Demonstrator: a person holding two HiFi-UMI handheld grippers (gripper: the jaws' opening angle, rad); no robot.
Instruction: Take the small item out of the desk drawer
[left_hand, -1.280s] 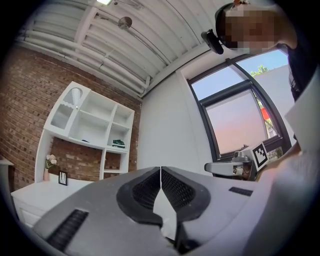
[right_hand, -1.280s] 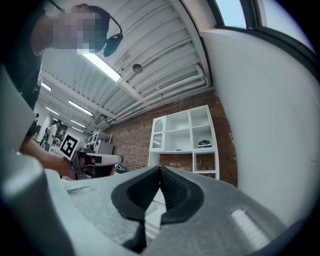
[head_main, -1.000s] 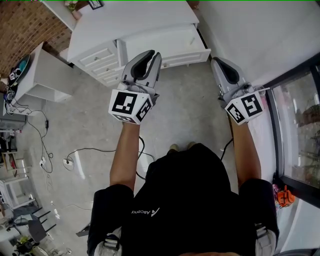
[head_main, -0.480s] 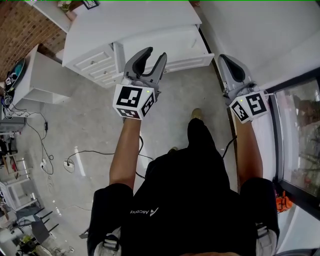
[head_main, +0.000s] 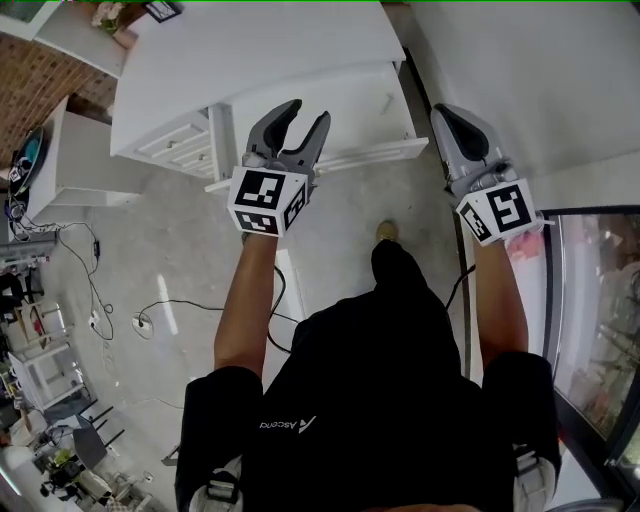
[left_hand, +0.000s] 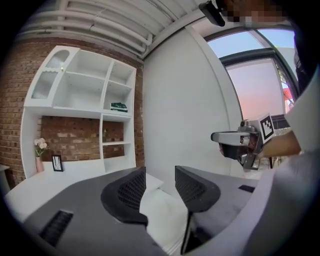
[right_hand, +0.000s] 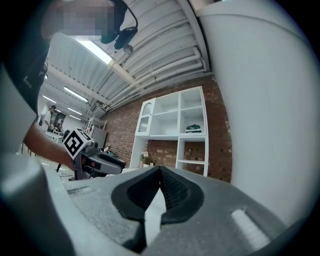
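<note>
Both empty: left gripper (head_main: 306, 112) jaws opening, right gripper (head_main: 447, 112) jaws together; small item unseen in drawer (head_main: 340, 110), presumably light, pinch mid-body.

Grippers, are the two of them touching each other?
Apart. The head view shows a wide gap between the left gripper, its jaws opening with nothing between them, and the right gripper.

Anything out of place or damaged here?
Nothing damaged or spilled. The wide white desk drawer stands pulled out, which fits the task. Only untidy bit: loose black cables trailing across the grey floor on the left.
</note>
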